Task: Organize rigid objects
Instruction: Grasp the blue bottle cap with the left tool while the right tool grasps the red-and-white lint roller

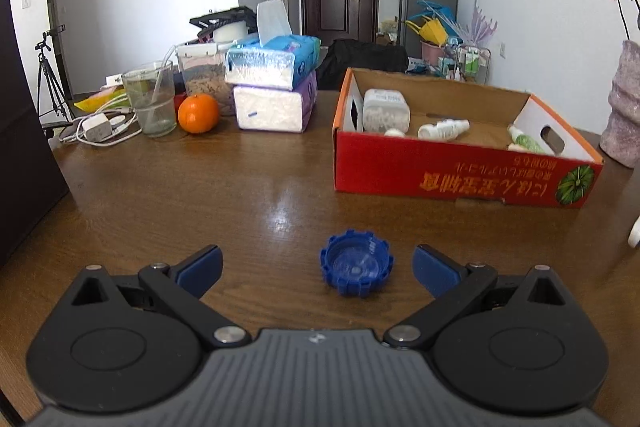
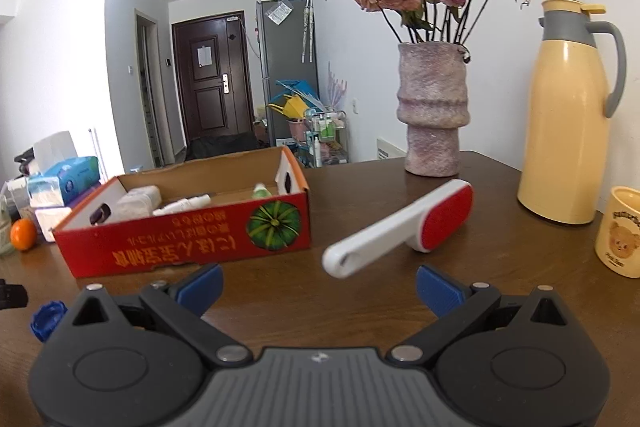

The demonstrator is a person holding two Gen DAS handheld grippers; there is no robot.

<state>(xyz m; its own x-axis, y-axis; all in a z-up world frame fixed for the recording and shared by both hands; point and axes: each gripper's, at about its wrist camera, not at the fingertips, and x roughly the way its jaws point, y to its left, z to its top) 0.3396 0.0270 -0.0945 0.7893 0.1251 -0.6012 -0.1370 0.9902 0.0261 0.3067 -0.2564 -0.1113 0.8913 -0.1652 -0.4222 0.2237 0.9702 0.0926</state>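
A blue ribbed bottle cap (image 1: 355, 265) lies open side up on the brown table, between the wide-open fingers of my left gripper (image 1: 318, 269), nearer the right finger and touching neither. The same cap (image 2: 47, 319) peeks out at the far left of the right wrist view. A white lint brush with a red pad (image 2: 404, 227) lies just ahead of my right gripper (image 2: 319, 287), which is open and holds nothing. The red cardboard box (image 1: 460, 179) holds white bottles (image 1: 442, 129) and a white container (image 1: 386, 110); the box (image 2: 188, 247) sits left of the brush.
On the left stand stacked tissue packs (image 1: 272, 91), an orange (image 1: 198, 113), a glass (image 1: 151, 99) and a white charger with cables (image 1: 96, 129). On the right are a pink vase of dried roses (image 2: 434, 111), a yellow thermos jug (image 2: 568, 115) and a cream bear mug (image 2: 620, 231).
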